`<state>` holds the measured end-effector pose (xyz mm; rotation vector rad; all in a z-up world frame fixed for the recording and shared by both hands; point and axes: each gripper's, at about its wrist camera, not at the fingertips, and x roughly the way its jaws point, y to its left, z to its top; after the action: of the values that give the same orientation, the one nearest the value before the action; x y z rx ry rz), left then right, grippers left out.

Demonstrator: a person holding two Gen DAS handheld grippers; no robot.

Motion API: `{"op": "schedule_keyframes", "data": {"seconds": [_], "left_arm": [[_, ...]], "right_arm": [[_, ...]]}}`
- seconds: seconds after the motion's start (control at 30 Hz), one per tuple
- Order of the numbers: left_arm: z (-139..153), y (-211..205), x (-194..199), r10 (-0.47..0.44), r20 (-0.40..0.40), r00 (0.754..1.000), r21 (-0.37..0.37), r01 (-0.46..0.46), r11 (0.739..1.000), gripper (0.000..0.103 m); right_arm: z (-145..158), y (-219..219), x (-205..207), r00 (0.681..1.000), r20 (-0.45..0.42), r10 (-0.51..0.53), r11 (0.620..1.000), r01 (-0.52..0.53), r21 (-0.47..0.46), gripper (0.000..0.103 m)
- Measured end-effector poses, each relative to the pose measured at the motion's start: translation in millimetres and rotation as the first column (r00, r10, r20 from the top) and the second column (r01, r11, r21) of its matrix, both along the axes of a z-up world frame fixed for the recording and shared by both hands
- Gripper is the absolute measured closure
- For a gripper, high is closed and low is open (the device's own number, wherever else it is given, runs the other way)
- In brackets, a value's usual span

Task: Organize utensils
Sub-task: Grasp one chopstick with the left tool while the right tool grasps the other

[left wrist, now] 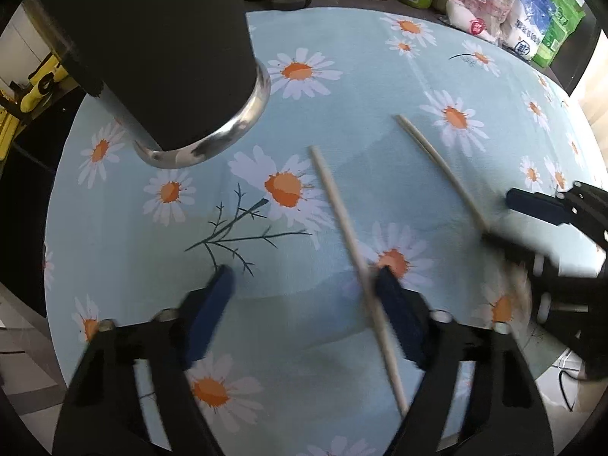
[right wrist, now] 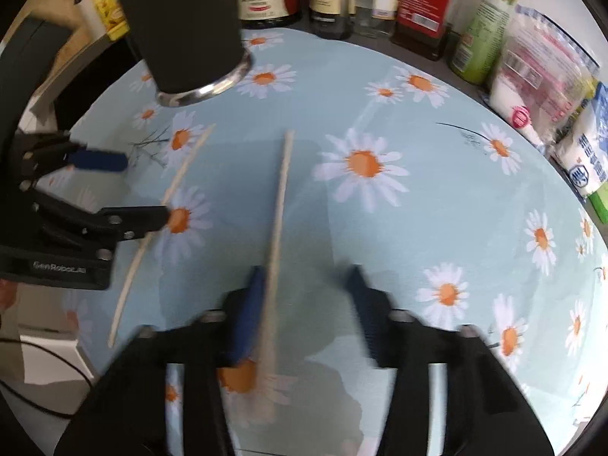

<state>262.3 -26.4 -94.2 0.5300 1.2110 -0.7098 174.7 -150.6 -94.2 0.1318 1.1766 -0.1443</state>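
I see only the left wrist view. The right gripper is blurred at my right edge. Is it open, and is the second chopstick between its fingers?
Observer: Yes. In the right wrist view the right gripper is open. The second chopstick lies on the cloth between its fingers, close to its left finger. Nothing is clamped.
Operator: From that side, does my left gripper look centred on the first chopstick?
Observer: No. The left gripper is open, and the first chopstick crosses at the tip of one finger only. The other blue pad stands apart from it.
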Motion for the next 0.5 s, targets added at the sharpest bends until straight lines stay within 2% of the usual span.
{"op": "schedule_keyframes", "data": {"seconds": [0.03, 0.07, 0.13, 0.2, 0.27, 0.5], "left_arm": [[1.9, 1.2, -4.4, -0.005, 0.0, 1.0, -0.003, 0.005, 1.0, 0.053], [3.3, 2.8, -8.8, -0.011, -0.002, 1.0, -0.003, 0.011, 1.0, 0.059], [6.2, 5.3, -17.1, -0.021, -0.012, 1.0, -0.007, 0.021, 1.0, 0.083], [7.7, 14.5, -23.3, -0.005, -0.048, 0.999, -0.021, 0.004, 1.0, 0.095], [7.2, 27.4, -23.0, 0.05, -0.085, 0.995, -0.051, -0.055, 0.997, 0.098], [8.5, 51.6, -28.3, 0.19, -0.083, 0.978, -0.074, -0.196, 0.978, 0.098]], "right_arm": [[0.1, -5.8, 0.0, 1.0, -0.005, -0.013, 1.0, 0.013, 0.003, 0.098], [-0.2, -11.9, 0.1, 1.0, -0.011, -0.012, 1.0, 0.012, 0.013, 0.098], [-0.3, -19.6, -0.2, 1.0, -0.015, 0.016, 0.999, -0.015, 0.05, 0.098], [-0.9, -28.3, -0.9, 1.0, -0.009, 0.023, 0.994, -0.022, 0.109, 0.098], [-0.9, -34.1, -3.2, 0.999, -0.006, 0.036, 0.989, -0.035, 0.146, 0.098], [8.7, -52.5, -10.4, 0.994, 0.053, 0.1, 0.968, -0.109, 0.224, 0.098]]}}
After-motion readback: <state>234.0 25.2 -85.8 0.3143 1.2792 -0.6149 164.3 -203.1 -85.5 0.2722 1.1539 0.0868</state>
